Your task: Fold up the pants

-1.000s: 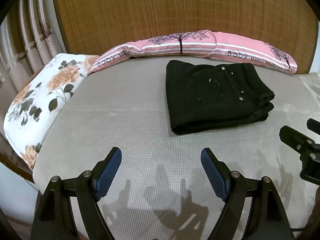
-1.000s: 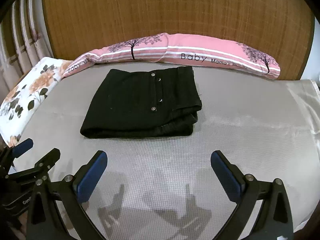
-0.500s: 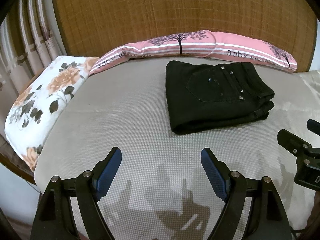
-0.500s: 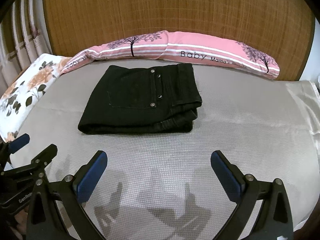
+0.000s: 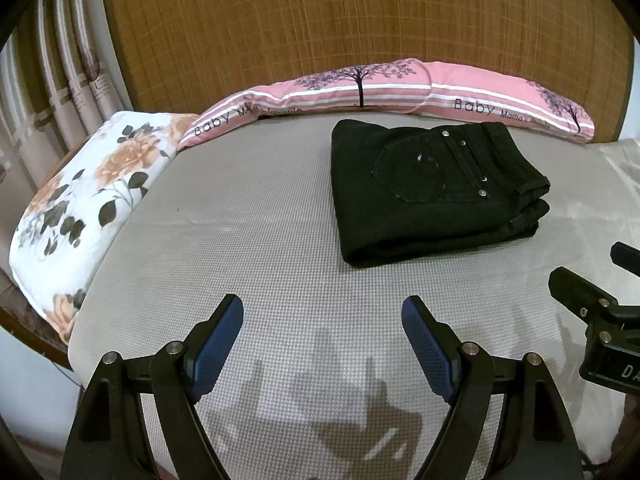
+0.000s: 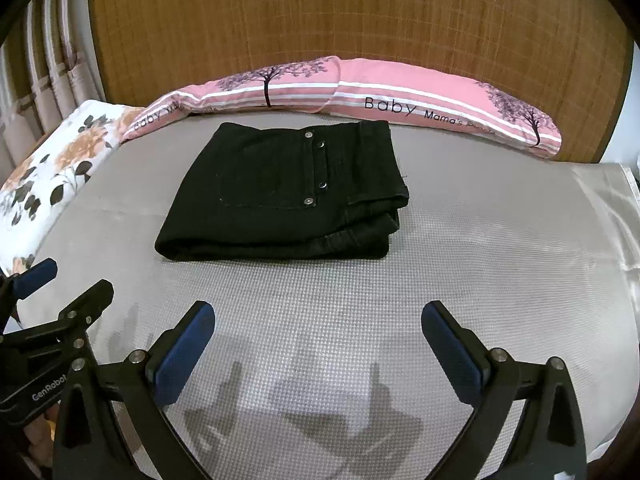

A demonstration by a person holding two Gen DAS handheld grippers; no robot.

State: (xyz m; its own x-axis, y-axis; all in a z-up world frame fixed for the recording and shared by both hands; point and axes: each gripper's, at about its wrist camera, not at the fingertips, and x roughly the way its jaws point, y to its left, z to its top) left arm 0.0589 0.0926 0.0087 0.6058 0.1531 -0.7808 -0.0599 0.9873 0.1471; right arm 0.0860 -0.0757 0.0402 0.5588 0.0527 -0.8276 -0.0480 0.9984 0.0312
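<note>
The black pants (image 5: 432, 188) lie folded into a compact rectangle on the grey mattress (image 5: 248, 240), back pocket up, near the far side. They also show in the right wrist view (image 6: 288, 192). My left gripper (image 5: 322, 320) is open and empty, above the mattress well short of the pants. My right gripper (image 6: 318, 332) is open and empty, also short of the pants. Each gripper shows at the edge of the other's view: the right gripper (image 5: 592, 280) and the left gripper (image 6: 60, 284).
A long pink bolster pillow (image 5: 400, 88) lies along the far edge against a woven headboard (image 5: 320, 20). A white floral pillow (image 5: 88, 188) sits at the left. Curtains (image 5: 52, 92) hang far left. A shiny cloth (image 6: 616, 216) covers the right edge.
Both grippers have drawn back slightly from the pants and stay open. The pants have not moved.
</note>
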